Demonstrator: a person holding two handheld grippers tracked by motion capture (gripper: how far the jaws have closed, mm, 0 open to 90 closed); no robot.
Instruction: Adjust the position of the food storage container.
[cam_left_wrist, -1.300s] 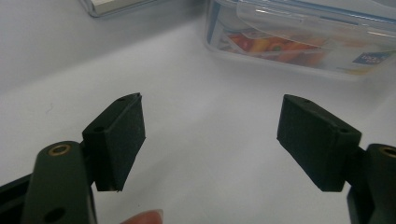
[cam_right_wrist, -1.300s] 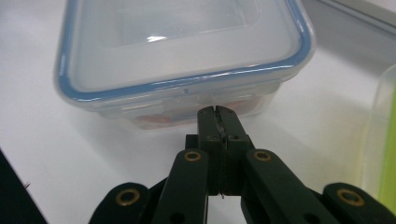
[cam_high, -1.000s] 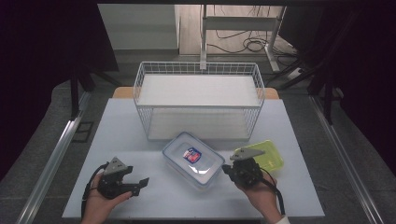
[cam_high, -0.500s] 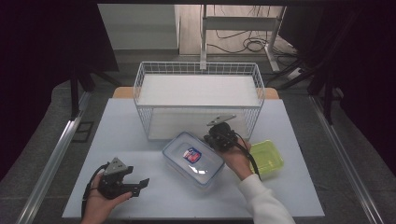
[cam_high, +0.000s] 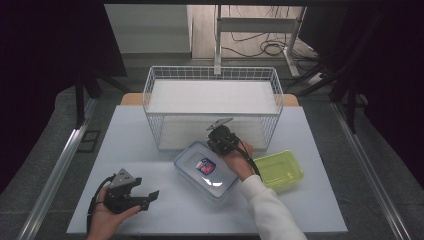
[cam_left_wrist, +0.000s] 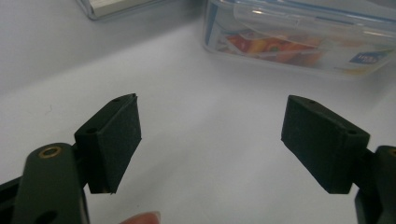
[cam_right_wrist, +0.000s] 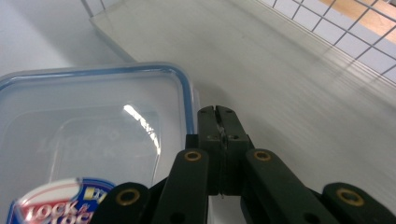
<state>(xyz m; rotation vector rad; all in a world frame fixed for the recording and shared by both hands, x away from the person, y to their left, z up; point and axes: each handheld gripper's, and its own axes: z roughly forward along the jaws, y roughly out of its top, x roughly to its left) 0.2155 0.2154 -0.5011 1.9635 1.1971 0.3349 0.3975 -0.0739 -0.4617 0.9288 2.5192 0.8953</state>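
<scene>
- Right gripper (cam_high: 218, 141): black two-jaw tool in the person's right hand (cam_high: 239, 159), over the far right edge of the clear rectangular plastic food container with a blue-rimmed lid (cam_high: 206, 170). In the right gripper view its jaws are pressed fully together with nothing between them, and their tips (cam_right_wrist: 218, 113) lie just beside the lid's blue rim (cam_right_wrist: 187, 93).
- Left gripper (cam_high: 149, 195): black two-jaw tool in the person's left hand (cam_high: 104, 219) at the near left of the white table (cam_high: 135, 130). Its jaws stand wide apart and hold nothing; in the left gripper view, bare tabletop lies between the pads (cam_left_wrist: 119, 140).
- Clear container: lies closed on the table, just in front of the white wire basket (cam_high: 213, 107); a round red, white and blue label (cam_high: 205, 165) sits on the lid. In the left gripper view, orange contents show through its side wall (cam_left_wrist: 299, 37).
- Yellow-green translucent plastic tub (cam_high: 280, 169): stands just right of the clear container, beside the right forearm's white sleeve (cam_high: 267, 210).
</scene>
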